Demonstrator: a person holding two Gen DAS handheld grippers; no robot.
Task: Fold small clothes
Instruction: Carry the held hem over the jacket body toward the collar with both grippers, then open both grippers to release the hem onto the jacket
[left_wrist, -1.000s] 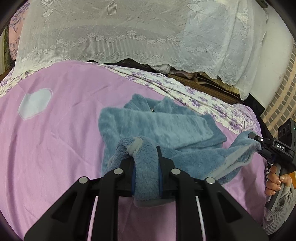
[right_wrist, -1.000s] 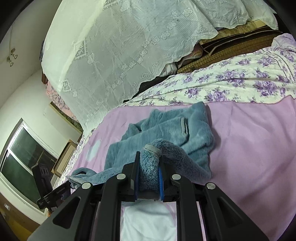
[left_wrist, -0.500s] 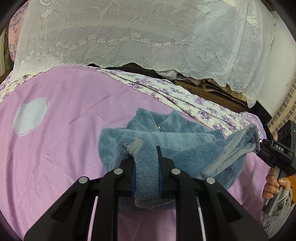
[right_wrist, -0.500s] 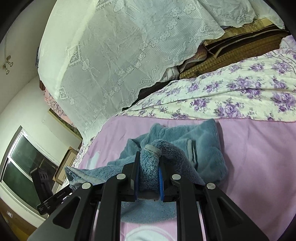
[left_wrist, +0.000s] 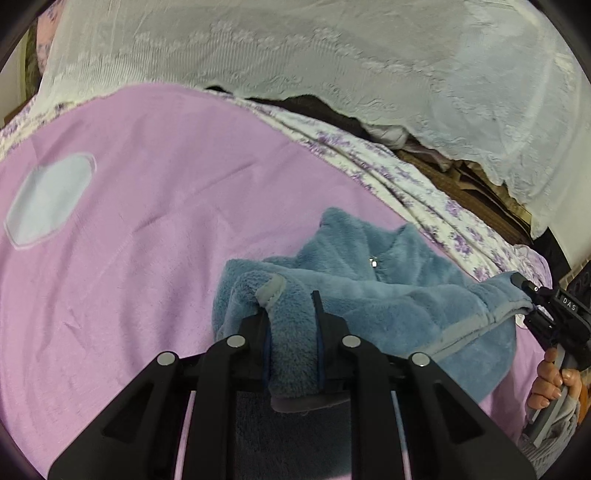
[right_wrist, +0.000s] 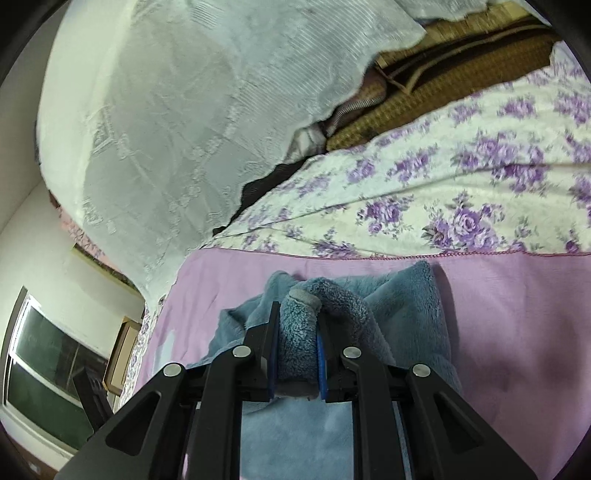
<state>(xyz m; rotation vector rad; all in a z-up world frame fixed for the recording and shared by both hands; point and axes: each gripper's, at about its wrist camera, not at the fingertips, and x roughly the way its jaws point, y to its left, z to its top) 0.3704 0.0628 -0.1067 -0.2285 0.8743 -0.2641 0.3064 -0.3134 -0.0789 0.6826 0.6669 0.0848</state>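
A small blue fleece jacket (left_wrist: 388, 288) with grey trim lies on the pink blanket (left_wrist: 166, 221). Its lower part is doubled over the upper part, and the collar with a small zip pull (left_wrist: 373, 263) shows beyond the fold. My left gripper (left_wrist: 291, 325) is shut on a grey-trimmed corner of the hem. My right gripper (right_wrist: 297, 328) is shut on the other hem corner of the blue fleece jacket (right_wrist: 406, 299). In the left wrist view the right gripper (left_wrist: 524, 295) shows at the far right, pinching the fabric, with a hand (left_wrist: 552, 380) on its grip.
A white lace cover (left_wrist: 332, 59) drapes over a pile at the back. A purple floral sheet (right_wrist: 461, 206) borders the pink blanket. A pale patch (left_wrist: 48, 199) marks the blanket at the left. A window (right_wrist: 40, 373) and a box (right_wrist: 122, 354) stand beyond the bed.
Both grippers carried the jacket's lower hem away from me over its upper part. Only the collar still shows past the fold; the fabric between the grippers hangs lower.
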